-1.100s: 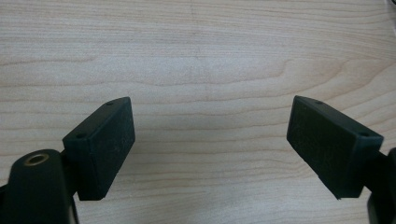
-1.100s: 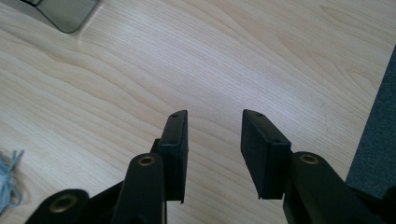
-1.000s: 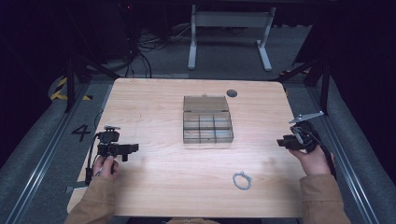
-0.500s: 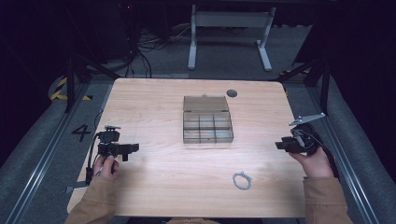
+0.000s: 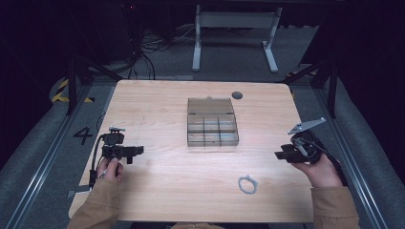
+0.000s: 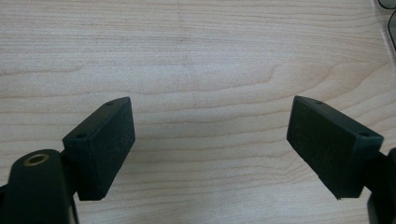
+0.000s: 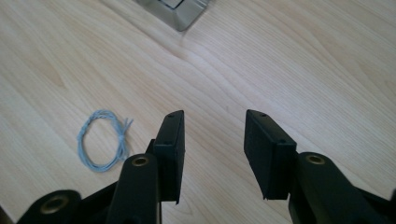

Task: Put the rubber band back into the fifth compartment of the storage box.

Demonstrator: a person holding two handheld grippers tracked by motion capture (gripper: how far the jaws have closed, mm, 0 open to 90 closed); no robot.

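A clear plastic compartment box [image 5: 212, 122] lies at the table's middle, its lid open toward the far side. A small loop of pale grey-blue twisted wire [image 5: 240, 183] lies near the front edge, right of centre. My left gripper [image 5: 140, 150] hovers at the left side, jaws wide open over bare wood [image 6: 210, 135]. At the right edge my right gripper [image 5: 278, 155] is held open and empty, pointing toward the table's middle [image 7: 214, 140]. In the right gripper view the wire loop [image 7: 122, 140] lies left of the jaws and the box's corner [image 7: 180, 14] is ahead.
A round black cap [image 5: 237, 95] sits in the light wooden table [image 5: 157, 105] behind the box. The box's edge [image 6: 391, 28] shows at the top right of the left gripper view. Grey padded floor and metal rails flank the table.
My right gripper has moved a little to the left and toward the near edge. The left gripper, box and wire loop have stayed put.
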